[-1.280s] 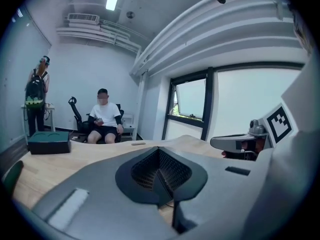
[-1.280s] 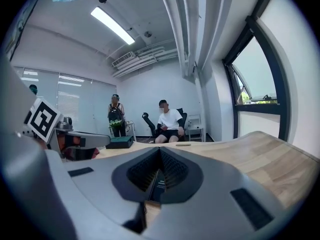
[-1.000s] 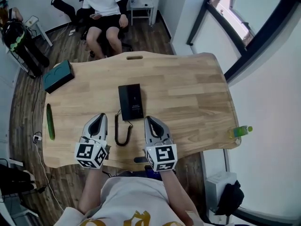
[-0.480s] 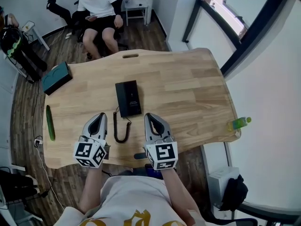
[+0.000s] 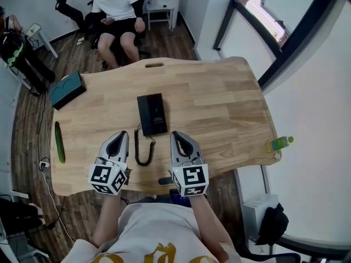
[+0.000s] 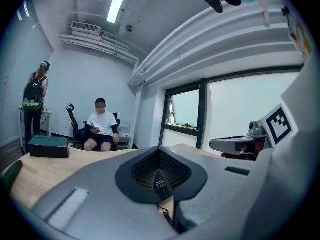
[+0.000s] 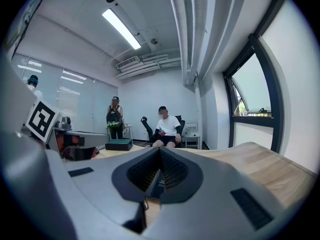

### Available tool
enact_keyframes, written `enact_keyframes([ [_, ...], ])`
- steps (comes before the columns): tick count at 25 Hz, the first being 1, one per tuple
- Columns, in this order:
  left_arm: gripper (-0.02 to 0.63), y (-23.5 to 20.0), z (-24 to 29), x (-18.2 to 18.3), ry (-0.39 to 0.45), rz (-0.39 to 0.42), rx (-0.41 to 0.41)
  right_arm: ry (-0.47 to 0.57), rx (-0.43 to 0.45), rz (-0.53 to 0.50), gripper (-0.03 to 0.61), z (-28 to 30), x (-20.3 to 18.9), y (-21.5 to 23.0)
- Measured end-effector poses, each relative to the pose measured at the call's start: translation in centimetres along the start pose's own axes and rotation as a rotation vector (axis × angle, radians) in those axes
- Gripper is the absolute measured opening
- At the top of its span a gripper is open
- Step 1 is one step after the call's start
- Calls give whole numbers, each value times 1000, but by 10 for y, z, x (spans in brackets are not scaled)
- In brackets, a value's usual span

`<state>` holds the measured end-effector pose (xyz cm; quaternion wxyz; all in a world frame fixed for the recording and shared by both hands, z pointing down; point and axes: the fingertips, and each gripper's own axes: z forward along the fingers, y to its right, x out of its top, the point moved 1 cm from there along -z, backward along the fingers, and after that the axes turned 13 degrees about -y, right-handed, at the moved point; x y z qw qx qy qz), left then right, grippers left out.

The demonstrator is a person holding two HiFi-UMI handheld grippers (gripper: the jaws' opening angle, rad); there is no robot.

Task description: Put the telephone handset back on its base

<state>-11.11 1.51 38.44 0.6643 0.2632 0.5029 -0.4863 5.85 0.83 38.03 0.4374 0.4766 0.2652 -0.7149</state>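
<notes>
The black telephone base lies flat at the middle of the wooden table. Its coiled cord runs toward me between my two grippers. A dark end of the handset peeks out at the table's front edge, beside the right gripper; the rest is hidden. My left gripper and right gripper hover side by side over the near edge, both shut on nothing. In the left gripper view the left gripper points at the base. In the right gripper view the right gripper does the same.
A dark teal box sits at the table's far left corner, and a green cucumber lies along the left edge. A green bottle stands at the right edge. A person sits on a chair beyond the table.
The head view has shifted a little. Both grippers hold the same places on either side of the cord, and the base has not moved.
</notes>
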Motion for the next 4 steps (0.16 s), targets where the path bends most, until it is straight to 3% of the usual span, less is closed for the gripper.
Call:
enact_keyframes([
  [4, 3, -4, 5, -1, 5, -6, -1, 2, -3, -2, 3, 4, 1, 1],
])
